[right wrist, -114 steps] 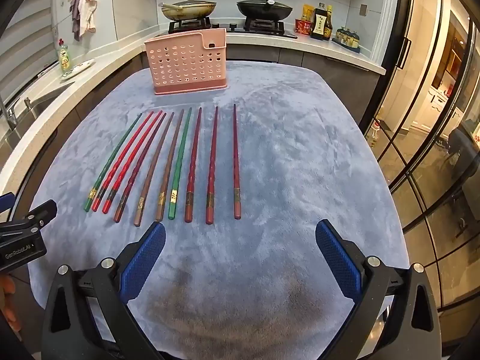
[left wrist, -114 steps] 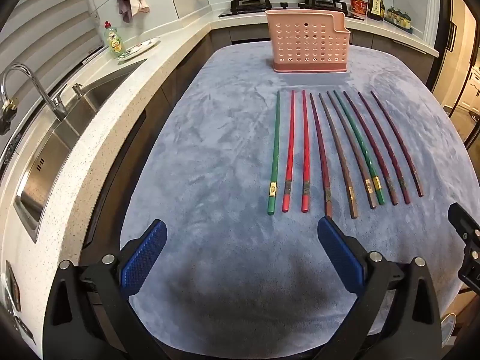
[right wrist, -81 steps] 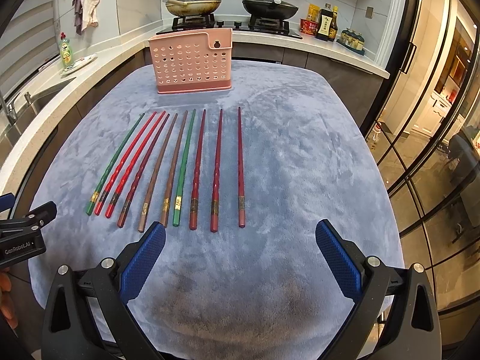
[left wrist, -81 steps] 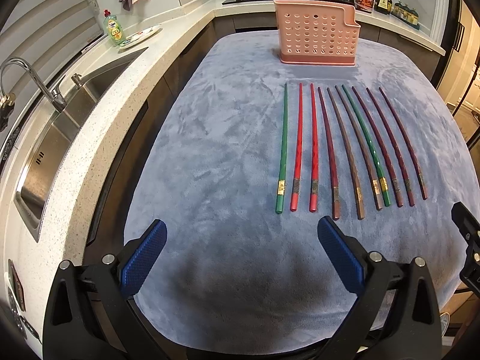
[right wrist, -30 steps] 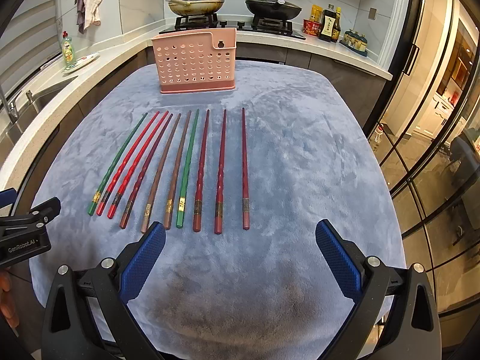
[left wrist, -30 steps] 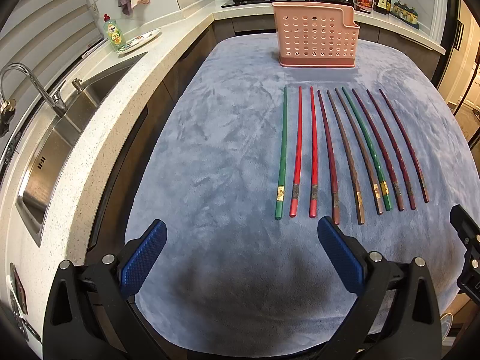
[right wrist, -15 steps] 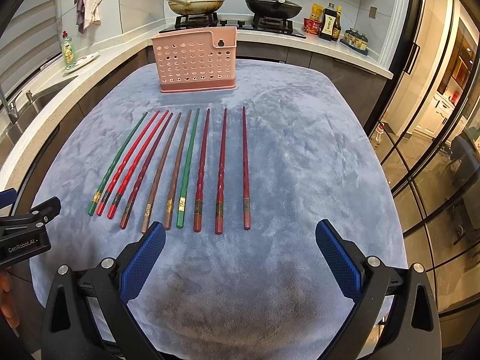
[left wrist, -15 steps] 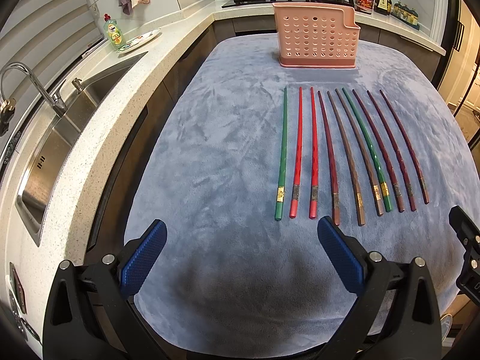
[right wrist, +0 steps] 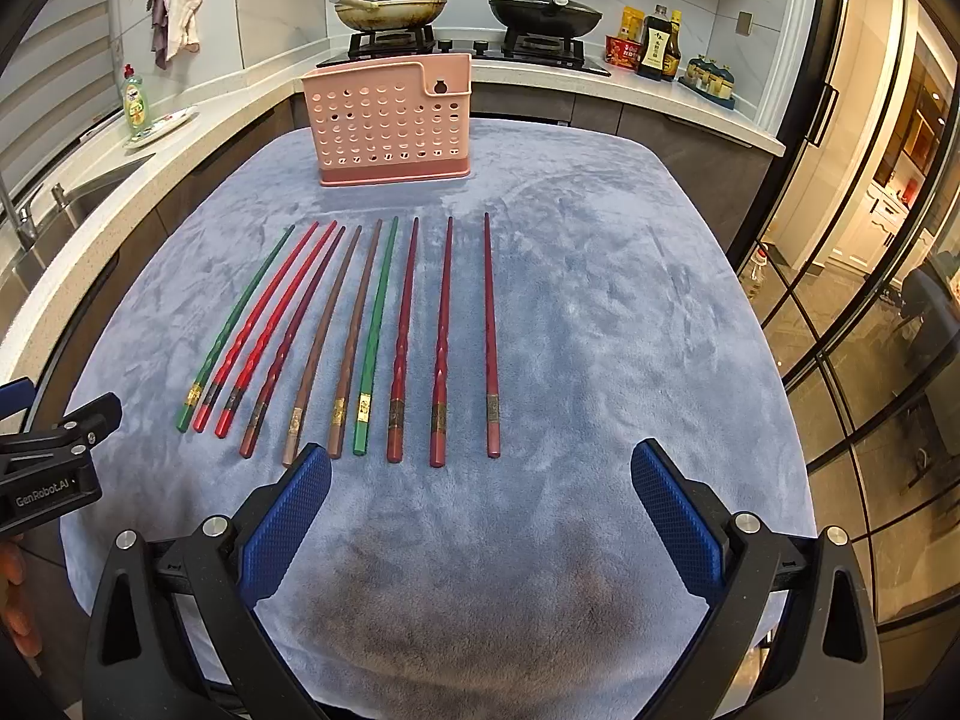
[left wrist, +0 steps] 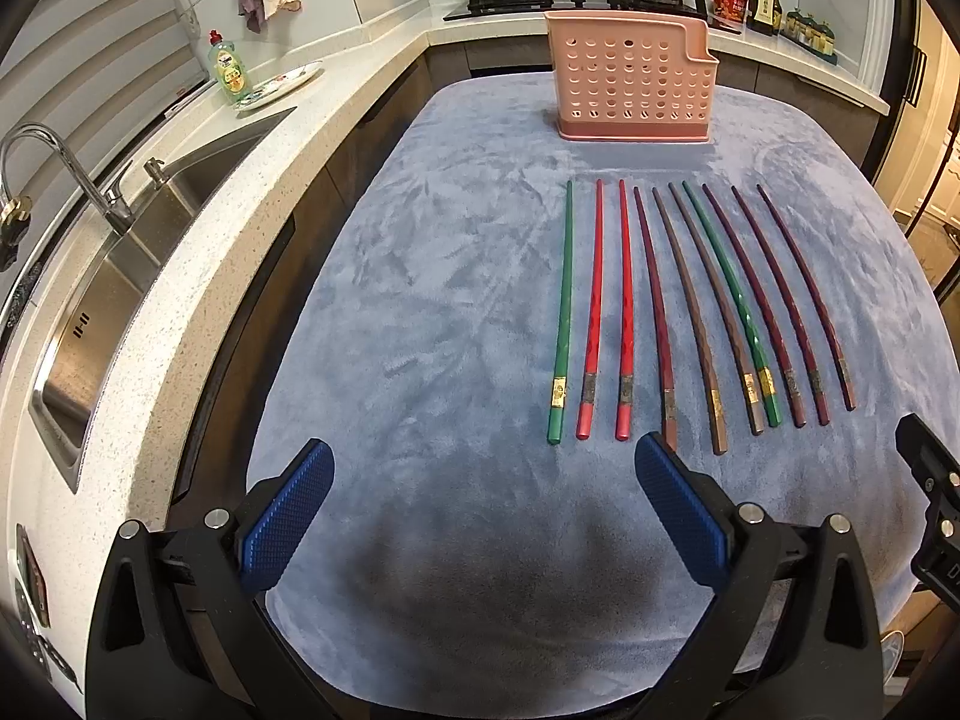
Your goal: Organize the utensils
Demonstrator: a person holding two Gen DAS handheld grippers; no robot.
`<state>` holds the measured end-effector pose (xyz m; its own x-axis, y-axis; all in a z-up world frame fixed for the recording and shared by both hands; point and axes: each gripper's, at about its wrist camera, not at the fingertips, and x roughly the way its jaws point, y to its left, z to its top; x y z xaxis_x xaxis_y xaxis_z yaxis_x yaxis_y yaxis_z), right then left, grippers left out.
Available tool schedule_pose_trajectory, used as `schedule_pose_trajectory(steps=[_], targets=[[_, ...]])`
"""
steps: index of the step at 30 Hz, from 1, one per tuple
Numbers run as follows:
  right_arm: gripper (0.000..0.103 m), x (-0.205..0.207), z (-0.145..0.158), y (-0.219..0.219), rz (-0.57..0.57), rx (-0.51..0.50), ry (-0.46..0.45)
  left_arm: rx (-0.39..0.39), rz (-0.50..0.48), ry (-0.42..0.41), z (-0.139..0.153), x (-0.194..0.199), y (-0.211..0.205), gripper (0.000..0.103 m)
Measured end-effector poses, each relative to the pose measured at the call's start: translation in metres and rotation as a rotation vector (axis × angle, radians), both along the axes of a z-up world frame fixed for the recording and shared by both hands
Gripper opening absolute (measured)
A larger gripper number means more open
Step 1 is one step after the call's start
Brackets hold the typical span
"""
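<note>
While little has changed over the last second, the left gripper (left wrist: 483, 480) holds its jaws spread and empty above the cloth-covered surface (left wrist: 420, 300), so no pickup has begun. Ten chopsticks (left wrist: 624, 312) lie parallel before the pink holder (left wrist: 630, 90). Right view: the right gripper (right wrist: 480, 480), likewise agape, faces green, red, brown and maroon sticks.

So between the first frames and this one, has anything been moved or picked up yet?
Nothing picked up. Both views have edged nearer the chopsticks. The left gripper and right gripper stay open and empty; the ten chopsticks and pink holder have not shifted.
</note>
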<state>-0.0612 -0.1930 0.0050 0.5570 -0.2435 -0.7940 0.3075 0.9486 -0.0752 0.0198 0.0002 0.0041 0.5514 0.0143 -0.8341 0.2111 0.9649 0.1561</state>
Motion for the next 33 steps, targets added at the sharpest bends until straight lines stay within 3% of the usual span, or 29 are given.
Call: schedule_pose_trajectory(steps=[19,23,33], targets=[[0.096,0.002,-0.002,-0.001,-0.006,0.019,-0.015,-0.059,-0.007,-0.061,-0.003,0.002,0.003,0.096],[0.096,0.006,-0.01,-0.009,-0.013,0.028,-0.021,-0.127,0.017,-0.03,-0.015,0.016,0.014,0.096],[0.096,0.02,-0.027,-0.03,-0.041,0.023,-0.055,-0.146,0.077,-0.039,-0.045,0.043,0.034,0.095]])
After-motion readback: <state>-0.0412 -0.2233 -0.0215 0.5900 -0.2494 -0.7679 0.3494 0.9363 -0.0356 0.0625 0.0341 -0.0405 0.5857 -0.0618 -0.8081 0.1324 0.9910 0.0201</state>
